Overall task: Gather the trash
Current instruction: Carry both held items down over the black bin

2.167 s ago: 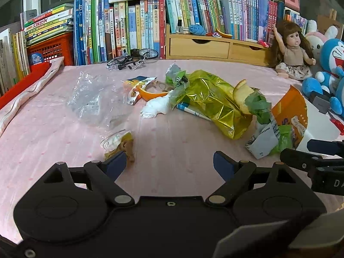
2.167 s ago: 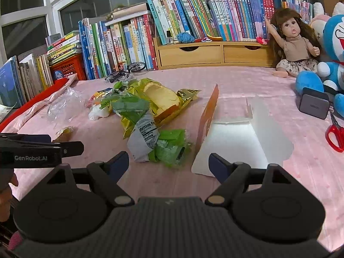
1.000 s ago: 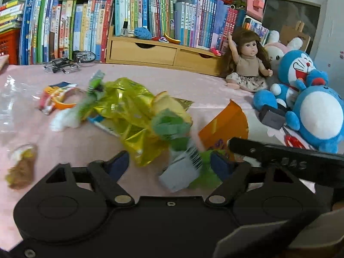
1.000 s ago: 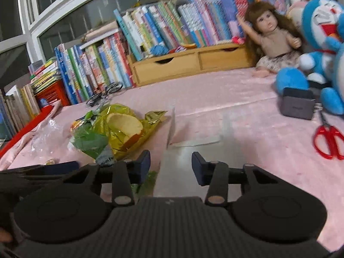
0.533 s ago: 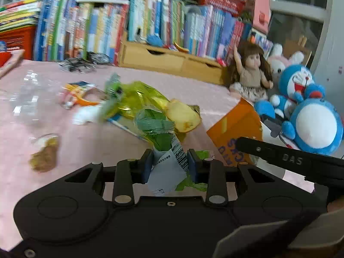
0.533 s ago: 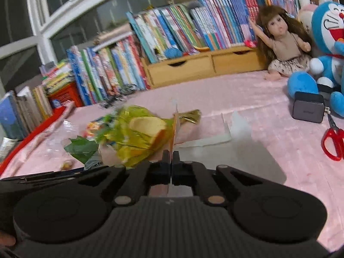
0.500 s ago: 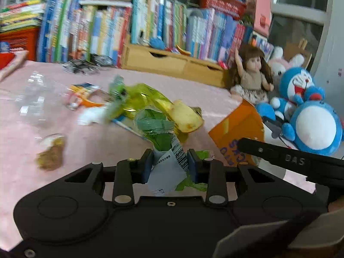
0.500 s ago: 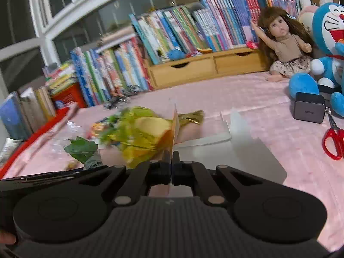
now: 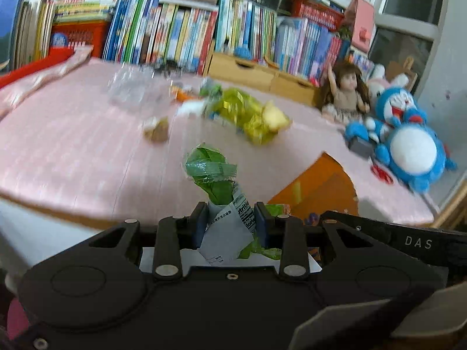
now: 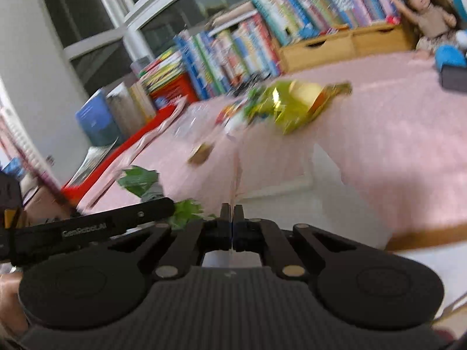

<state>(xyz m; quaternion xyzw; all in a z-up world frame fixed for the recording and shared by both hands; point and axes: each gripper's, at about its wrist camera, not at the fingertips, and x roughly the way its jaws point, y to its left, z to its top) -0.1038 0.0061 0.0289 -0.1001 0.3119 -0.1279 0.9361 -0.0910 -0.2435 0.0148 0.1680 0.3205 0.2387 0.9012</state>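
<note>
My left gripper [image 9: 230, 218] is shut on a crumpled green and grey wrapper [image 9: 216, 180], held above the front edge of the pink table [image 9: 73, 151]. My right gripper [image 10: 232, 224] is shut on a thin orange and white cardboard piece [image 10: 233, 175], seen edge-on here and as an orange flap [image 9: 318, 186] in the left wrist view. On the table lie a yellow-green foil bag [image 9: 248, 113], a small brown wrapper [image 9: 156, 128], a clear plastic bag [image 9: 131, 90] and a white tissue [image 9: 189, 106]. The left gripper's wrapper [image 10: 140, 179] shows at the left of the right wrist view.
Rows of books [image 9: 175, 35] and wooden drawers [image 9: 248, 70] line the back. A doll [image 9: 347, 96], blue plush toys [image 9: 408, 143], a grey charger [image 9: 360, 145] and red scissors [image 9: 382, 172] sit at the right. A red tray [image 10: 116, 157] borders the left.
Both grippers, still shut on their pieces, have lifted and drawn back past the table's front edge. The trash pile now lies farther away, and the views are motion-blurred.
</note>
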